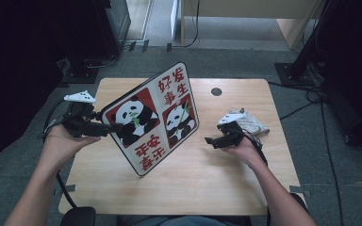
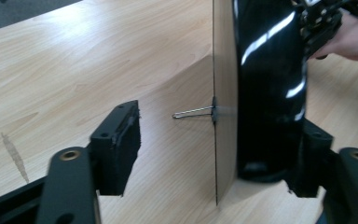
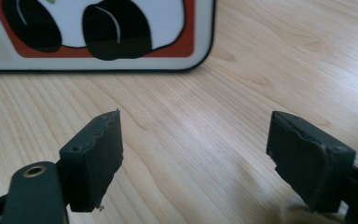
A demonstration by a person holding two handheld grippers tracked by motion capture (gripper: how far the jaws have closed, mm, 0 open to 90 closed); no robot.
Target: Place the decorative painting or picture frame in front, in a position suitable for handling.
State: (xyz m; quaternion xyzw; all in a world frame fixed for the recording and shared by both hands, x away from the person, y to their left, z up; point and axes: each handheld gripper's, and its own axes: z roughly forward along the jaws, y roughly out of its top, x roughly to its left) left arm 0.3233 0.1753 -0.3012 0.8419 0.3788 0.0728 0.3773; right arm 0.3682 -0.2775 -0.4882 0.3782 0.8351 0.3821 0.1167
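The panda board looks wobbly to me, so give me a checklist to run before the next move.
1. Board between left gripper jaws: ok.
2. Left jaws pressing both faces: not ok, a gap shows beside one jaw.
3. Board's lower corner on the table: ok.
4. Right gripper empty, jaws open: ok.
5. Right gripper apart from the board: ok.
6. Wrapped packet away from the board: ok.

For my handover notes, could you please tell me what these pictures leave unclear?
- Glossy panda-print board with black back: high view, left hand-held gripper covers its gripped edge; left gripper view cuts its top off.
- Crumpled grey-white wrapper: high view, half behind right hand-held gripper, too small to identify.
- Wooden table: near edge hidden by forearms.
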